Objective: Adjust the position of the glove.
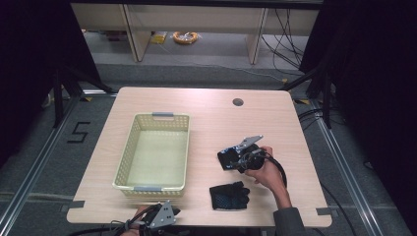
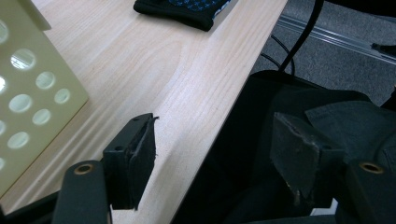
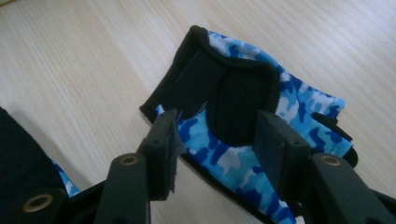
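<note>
A blue camouflage glove (image 3: 289, 105) with a black cuff and strap lies flat on the wooden table (image 1: 211, 118), right of the middle. My right gripper (image 3: 217, 123) stands over it, jaws apart on either side of the strap, pads off the fabric. From above, that right gripper (image 1: 232, 161) sits in a hand over the glove (image 1: 223, 157). A second glove (image 1: 229, 195), black with blue dots, lies nearer the front edge. My left gripper (image 2: 212, 135) hangs open over the table's front edge with nothing between its fingers; from above, this left gripper (image 1: 164, 215) sits at the bottom.
A cream perforated basket (image 1: 125, 164) with grey handles stands on the left half of the table, with no contents visible; its wall (image 2: 28, 102) is close to my left gripper. A cable hole (image 1: 238, 102) is at the far right. Dark fabric lies below the table edge.
</note>
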{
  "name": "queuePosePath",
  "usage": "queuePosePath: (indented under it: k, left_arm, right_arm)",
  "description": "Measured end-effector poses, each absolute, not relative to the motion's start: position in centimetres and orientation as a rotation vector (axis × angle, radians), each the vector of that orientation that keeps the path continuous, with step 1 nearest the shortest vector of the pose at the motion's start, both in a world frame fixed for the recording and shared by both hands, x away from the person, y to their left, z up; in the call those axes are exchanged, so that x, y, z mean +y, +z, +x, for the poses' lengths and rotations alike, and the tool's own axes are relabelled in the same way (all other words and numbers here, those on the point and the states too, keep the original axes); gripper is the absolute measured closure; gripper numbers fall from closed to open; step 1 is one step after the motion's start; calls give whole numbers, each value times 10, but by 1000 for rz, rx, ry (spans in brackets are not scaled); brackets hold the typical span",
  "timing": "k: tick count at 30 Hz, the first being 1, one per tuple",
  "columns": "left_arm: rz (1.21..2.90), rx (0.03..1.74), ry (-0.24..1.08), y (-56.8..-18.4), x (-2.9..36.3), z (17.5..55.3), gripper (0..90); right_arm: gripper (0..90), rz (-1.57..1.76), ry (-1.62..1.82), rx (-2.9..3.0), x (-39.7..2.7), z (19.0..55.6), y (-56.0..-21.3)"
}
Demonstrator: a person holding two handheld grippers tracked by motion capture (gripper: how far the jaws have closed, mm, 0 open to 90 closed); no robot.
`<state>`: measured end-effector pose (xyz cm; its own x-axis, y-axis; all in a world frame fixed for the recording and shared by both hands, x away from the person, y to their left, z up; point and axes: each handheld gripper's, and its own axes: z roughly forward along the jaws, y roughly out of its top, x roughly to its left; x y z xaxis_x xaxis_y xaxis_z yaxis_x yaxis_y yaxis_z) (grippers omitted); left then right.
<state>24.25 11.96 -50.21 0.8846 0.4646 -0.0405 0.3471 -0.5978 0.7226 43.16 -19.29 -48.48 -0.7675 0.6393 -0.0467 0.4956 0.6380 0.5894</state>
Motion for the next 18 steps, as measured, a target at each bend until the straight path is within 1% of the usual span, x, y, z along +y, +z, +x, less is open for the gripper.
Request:
queuePosePath:
  k: [5,6,7,8,12,13,15,17,18]
  left_arm:
    - [2268,578,189,-502,120,243,309]
    - [2268,577,191,-502,120,244,309]
    - [2249,593,186,-503,119,243,309]
    - [2269,582,194,-503,120,244,309]
    - [2268,578,193,-501,120,244,309]
    - [2252,585,176,-501,119,243,309]
    - [2271,578,201,-500,121,244,310]
    - [2250,592,195,-501,120,243,310]
    - [2266,563,209,-500,121,245,310]
  right_arm:
    - [511,825,791,2671,-189,435,-490]
    - [525,815,778,2678,-187,435,-492]
    - [542,775,772,2680,-187,436,-494]
    - [581,779,778,2688,-186,435,-495]
    - [646,829,813,2679,-187,434,-496]
    - [656,860,821,2673,-188,434,-496]
    - [695,872,813,2665,-188,433,-496]
    - [791,859,842,2686,-188,433,-495]
    - [801,875,849,2678,-188,433,-495]
